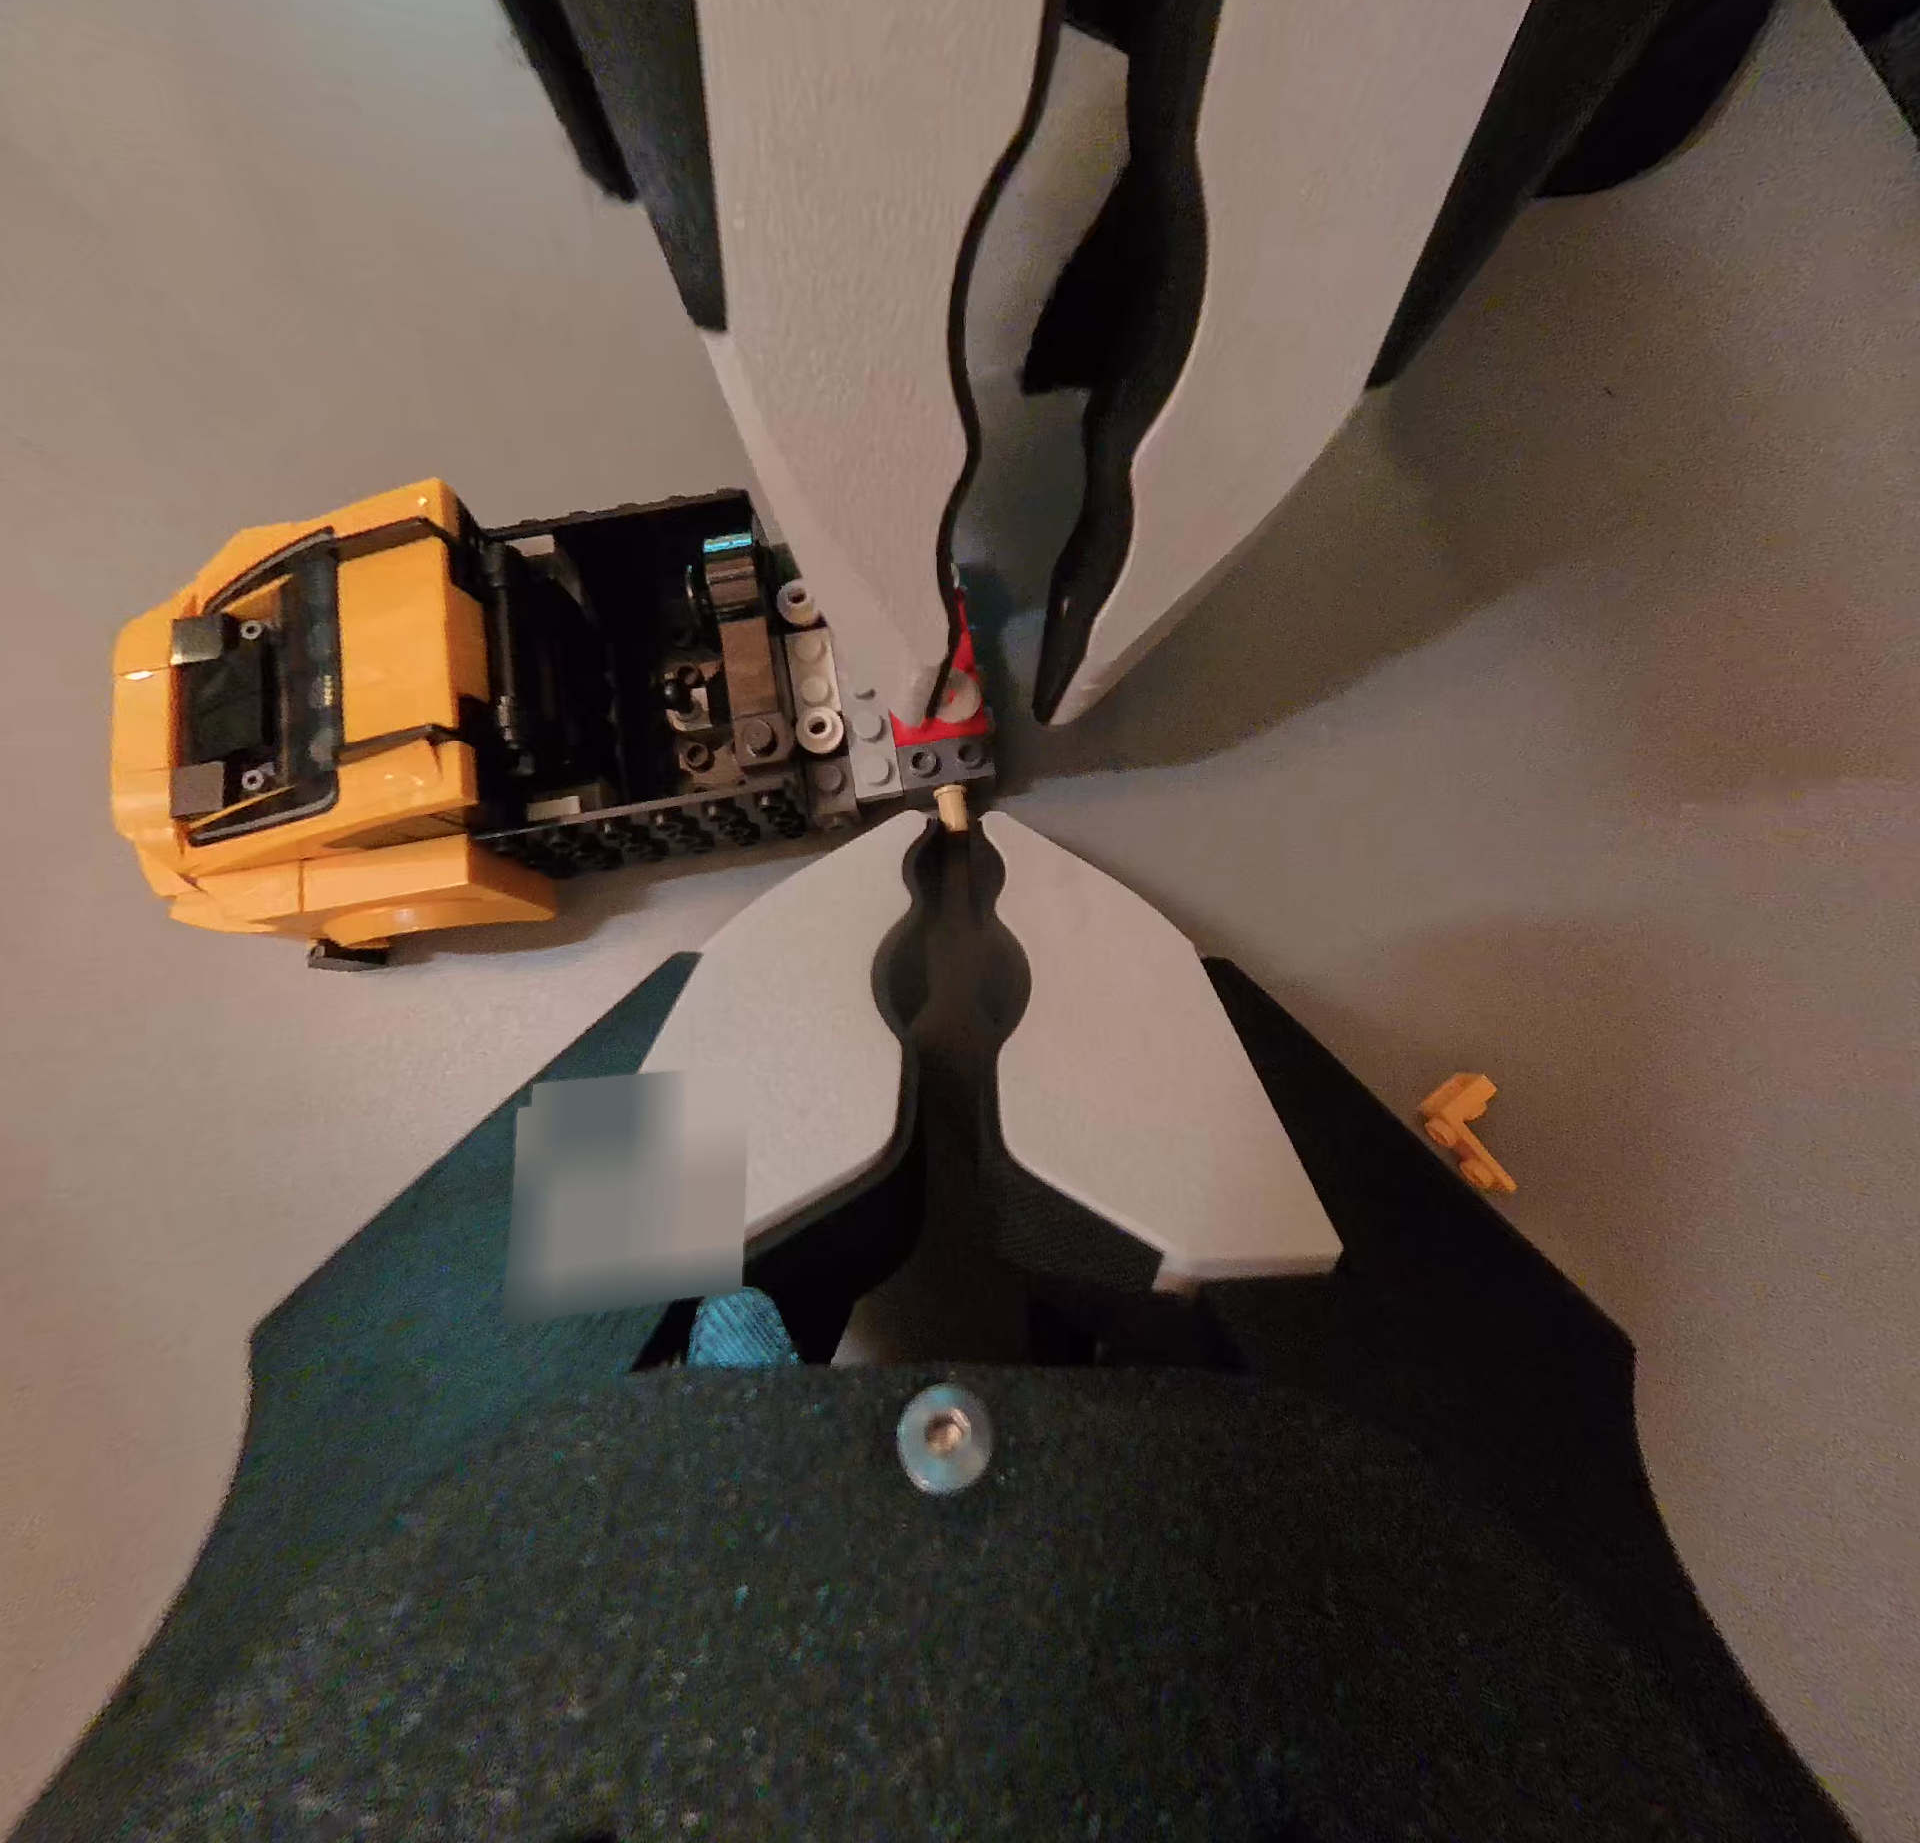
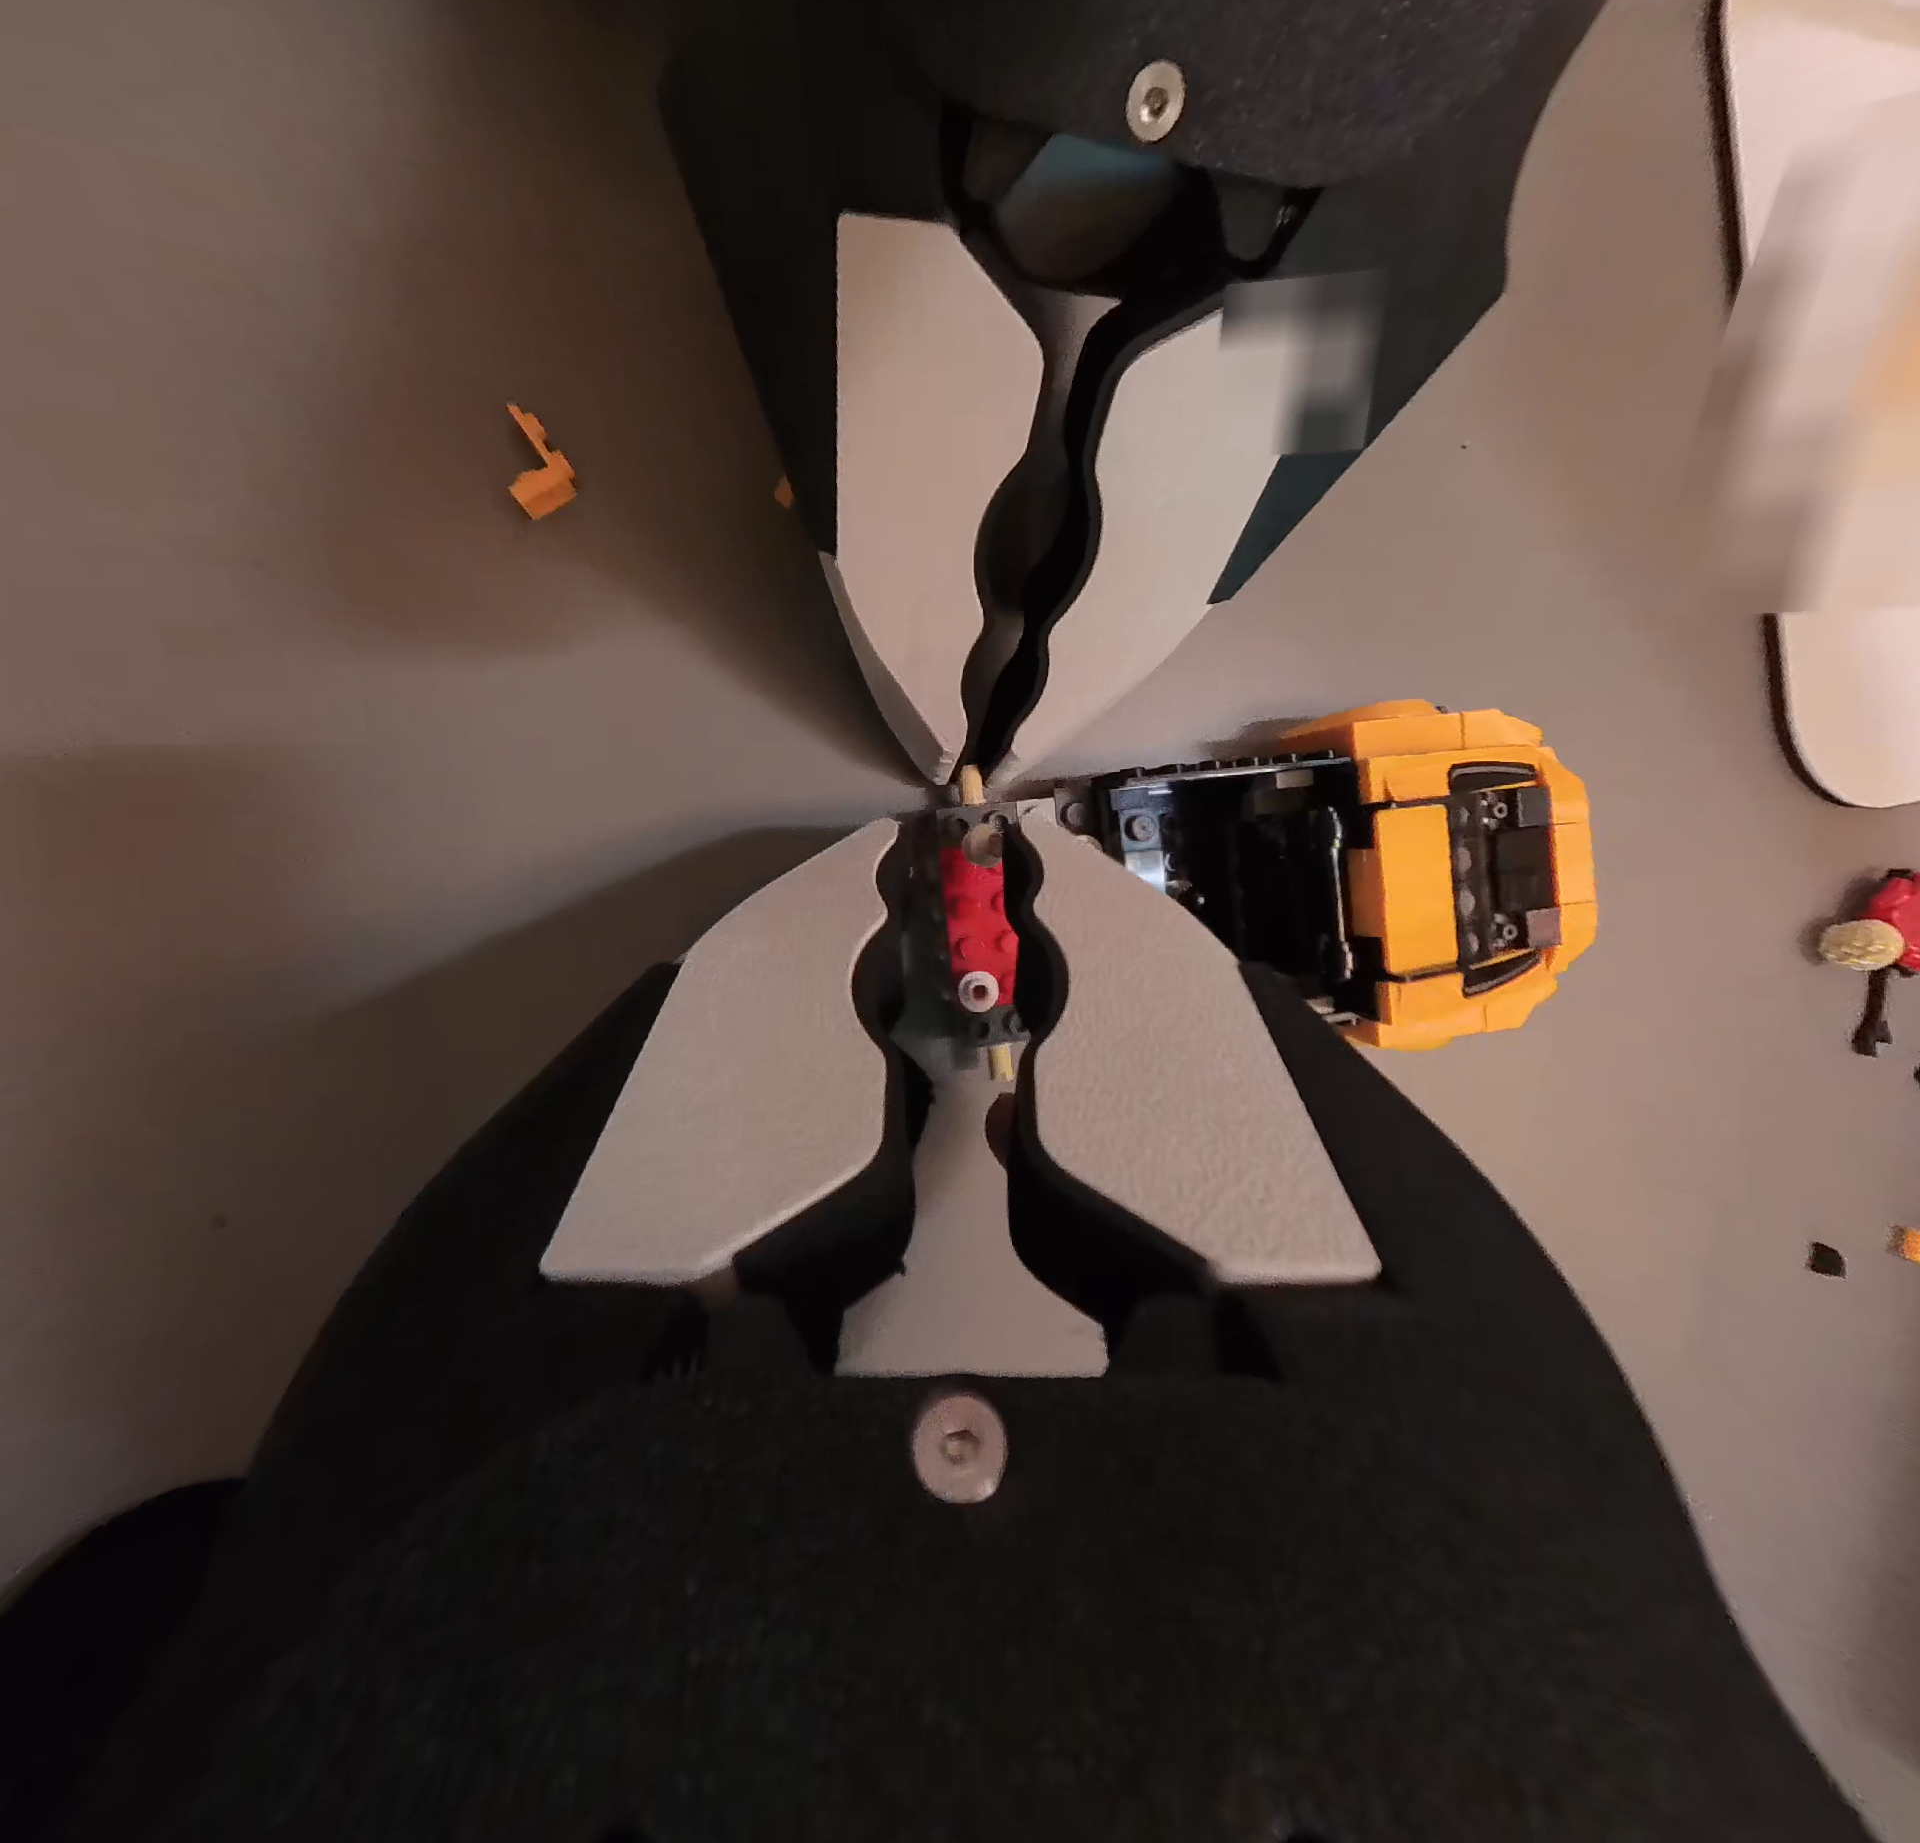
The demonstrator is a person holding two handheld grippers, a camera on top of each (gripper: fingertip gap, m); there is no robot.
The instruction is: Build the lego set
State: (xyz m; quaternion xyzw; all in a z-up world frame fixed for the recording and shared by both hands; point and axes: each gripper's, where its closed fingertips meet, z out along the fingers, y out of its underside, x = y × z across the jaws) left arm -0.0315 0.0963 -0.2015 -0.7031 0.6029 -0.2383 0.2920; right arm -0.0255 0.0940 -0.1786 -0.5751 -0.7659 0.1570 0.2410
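An orange and black brick car (image 1: 312, 713) lies on the grey table, roof towards the camera. At its rear is a cross piece of red and dark grey bricks (image 2: 977, 910) with a tan pin at each end. My left gripper (image 1: 951, 832) is shut on one tan pin (image 1: 950, 806) that sticks out of the dark grey brick. It also shows in the right wrist view (image 2: 971, 770), coming from above. My right gripper (image 2: 961, 835) is open and straddles the red cross piece. In the left wrist view (image 1: 987, 697) one finger lies over the red brick and the other finger (image 1: 1055, 692) stands apart from it.
A small orange bracket piece (image 1: 1465, 1128) lies loose on the table; it also shows in the right wrist view (image 2: 540, 468). White trays (image 2: 1849, 744) stand at the right edge. A red and gold small part (image 2: 1881, 936) and tiny loose bits (image 2: 1825, 1260) lie beyond the car. Both grippers' tips are close together, under 4 cm apart.
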